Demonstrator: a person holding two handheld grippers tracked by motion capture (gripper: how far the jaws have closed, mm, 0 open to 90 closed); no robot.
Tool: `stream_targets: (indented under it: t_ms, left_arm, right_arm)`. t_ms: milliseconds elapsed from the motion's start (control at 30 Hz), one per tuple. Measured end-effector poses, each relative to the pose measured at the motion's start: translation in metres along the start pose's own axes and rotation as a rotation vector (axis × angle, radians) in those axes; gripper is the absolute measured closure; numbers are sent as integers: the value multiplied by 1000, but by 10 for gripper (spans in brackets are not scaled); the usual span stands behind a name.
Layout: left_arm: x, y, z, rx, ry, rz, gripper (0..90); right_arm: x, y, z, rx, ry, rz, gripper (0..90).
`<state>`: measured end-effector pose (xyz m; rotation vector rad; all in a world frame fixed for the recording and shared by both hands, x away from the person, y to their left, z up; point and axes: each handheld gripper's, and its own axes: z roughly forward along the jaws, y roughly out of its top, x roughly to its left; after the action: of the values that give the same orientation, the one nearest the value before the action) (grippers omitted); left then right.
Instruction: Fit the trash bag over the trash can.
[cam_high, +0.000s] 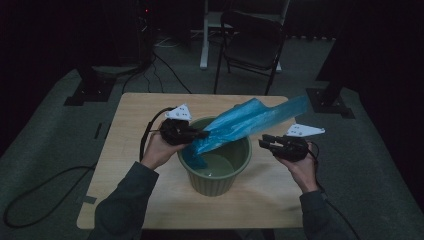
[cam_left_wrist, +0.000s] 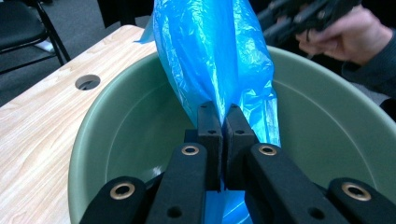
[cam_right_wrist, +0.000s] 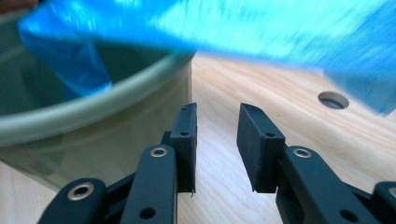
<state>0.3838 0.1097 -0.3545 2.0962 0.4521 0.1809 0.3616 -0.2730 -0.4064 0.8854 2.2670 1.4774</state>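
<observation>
**Blue plastic bag pinched over the green bin, one tool free**

Blue film, thin and crinkled: the bag (cam_high: 240, 125) is clamped in the left tool (cam_high: 200, 134), whose pads are pressed together on a gathered fold right above the bin's mouth. That hold keeps one end hanging down inside the green bin (cam_high: 235, 172) while the rest streams out over the rim toward two o'clock, stretched nearly flat above the bench (cam_high: 130, 165).

The right tool (cam_high: 265, 144) sits at three o'clock of the bin, jaws partly apart with nothing between them, just beside the rim and beneath the trailing film. It looks placed to catch the loose end and spread it.

The rim at six and nine o'clock is bare. Bench room is widest at seven o'clock; the far edge lies close at twelve.
</observation>
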Motion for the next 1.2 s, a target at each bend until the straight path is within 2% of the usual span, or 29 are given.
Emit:
stream_targets:
  t_ms: [233, 367, 467, 500, 667, 833, 900, 967, 1100, 1200]
  left_arm:
    - [0, -7, -1, 6, -2, -2, 877]
    - [0, -13, -5, 15, 6, -3, 875]
    - [0, -15, -6, 23, 17, 0, 874]
    - [0, -16, -6, 24, 18, -2, 873]
    - [-2, -20, -4, 46, 28, 17, 869]
    - [-6, -22, -6, 51, 37, 42, 862]
    - [-7, -22, -6, 51, 35, 48, 861]
    - [-7, -22, -6, 53, 37, 50, 860]
    - [-7, -22, -6, 52, 38, 49, 857]
    - [-7, -22, -6, 51, 37, 44, 829]
  right_arm:
    - [-9, 6, -1, -24, 14, 47, 632]
    - [-15, 4, 1, -46, 40, 91, 602]
    - [-16, 4, -1, -73, 61, 99, 583]
    - [-16, 6, -4, -93, 82, 103, 563]
    - [-16, 13, -4, -119, 126, 118, 547]
    - [-18, 16, 4, -125, 146, 145, 552]
    - [-18, 16, 5, -137, 148, 159, 573]
    - [-19, 18, 7, -134, 139, 168, 632]
    - [-19, 20, 9, -123, 114, 185, 796]
    - [-18, 21, 10, -117, 101, 178, 900]
